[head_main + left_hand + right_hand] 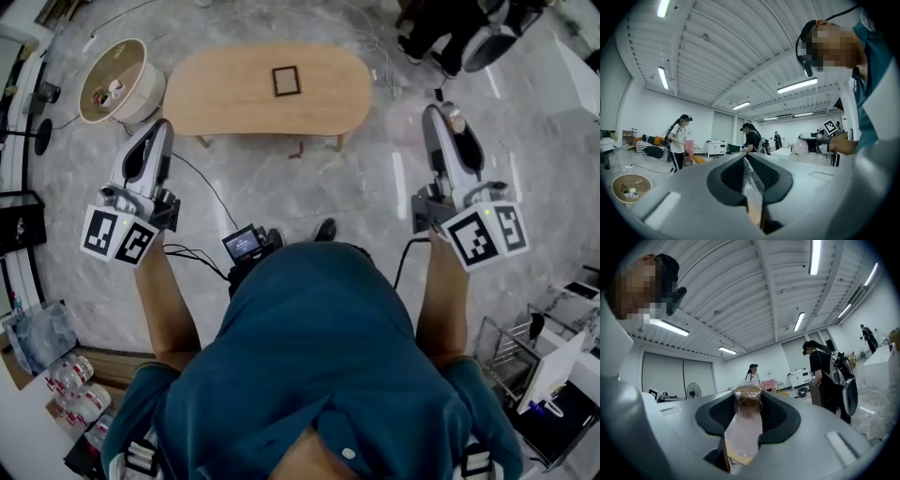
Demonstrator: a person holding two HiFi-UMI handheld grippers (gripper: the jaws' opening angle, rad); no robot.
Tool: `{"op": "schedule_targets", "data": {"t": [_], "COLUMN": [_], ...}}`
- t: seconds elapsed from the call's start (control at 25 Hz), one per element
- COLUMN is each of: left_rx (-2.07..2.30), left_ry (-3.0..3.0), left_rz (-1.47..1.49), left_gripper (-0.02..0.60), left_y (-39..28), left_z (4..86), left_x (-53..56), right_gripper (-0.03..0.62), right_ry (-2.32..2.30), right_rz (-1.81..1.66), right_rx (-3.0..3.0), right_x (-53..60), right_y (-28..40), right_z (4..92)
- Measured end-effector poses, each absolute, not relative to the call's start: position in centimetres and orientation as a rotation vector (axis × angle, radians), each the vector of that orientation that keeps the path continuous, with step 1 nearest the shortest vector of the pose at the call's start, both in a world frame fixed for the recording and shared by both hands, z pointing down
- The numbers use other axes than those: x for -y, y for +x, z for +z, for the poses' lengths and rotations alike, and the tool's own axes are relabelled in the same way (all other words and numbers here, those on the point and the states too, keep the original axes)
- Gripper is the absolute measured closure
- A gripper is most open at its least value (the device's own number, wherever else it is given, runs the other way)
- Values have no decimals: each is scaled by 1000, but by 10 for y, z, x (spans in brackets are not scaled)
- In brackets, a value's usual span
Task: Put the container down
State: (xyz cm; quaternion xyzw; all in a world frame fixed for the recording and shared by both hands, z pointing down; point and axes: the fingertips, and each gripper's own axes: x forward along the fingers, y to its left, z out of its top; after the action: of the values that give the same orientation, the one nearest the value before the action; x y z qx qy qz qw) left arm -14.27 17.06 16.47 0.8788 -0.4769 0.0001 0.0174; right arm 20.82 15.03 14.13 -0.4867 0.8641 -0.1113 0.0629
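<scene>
— Where is the container (pixel 748 399)?
— Clamped in the right tongs (pixel 448 120). It lies lengthwise along the jaws, brown top pointing away.
— And the left tongs (pixel 157 131)?
— Closed on a sliver of clear film (pixel 751 180), nothing more.
— The table (pixel 225 89)?
— Ahead and left of the right tongs, well apart. I'd say that arm must reach forward and inward.

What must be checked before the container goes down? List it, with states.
1. Right claw shut on plastic-wrapped brown-topped item: ok.
2. Left claw free: not ok, shut on clear plastic strip.
3. Wooden table ahead, only a square marker on it: ok.
4. Right claw above table: not ok, it shows right of it in the head view.
5. Wrapped item is the container: cannot tell.
</scene>
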Motion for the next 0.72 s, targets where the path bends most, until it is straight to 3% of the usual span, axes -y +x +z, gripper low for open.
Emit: {"op": "schedule_targets", "data": {"t": [0.72], "left_rx": [1568], "left_ry": [2659], "left_rz": [6], "left_gripper": [582], "left_y": [-124], "left_z": [176], "left_x": [-150], "right_gripper": [444], "right_ry": [-1407], "right_rz": [-370], "right_rx": [-2661], "right_x": [-106], "right_y": [230], "right_z": [153]}}
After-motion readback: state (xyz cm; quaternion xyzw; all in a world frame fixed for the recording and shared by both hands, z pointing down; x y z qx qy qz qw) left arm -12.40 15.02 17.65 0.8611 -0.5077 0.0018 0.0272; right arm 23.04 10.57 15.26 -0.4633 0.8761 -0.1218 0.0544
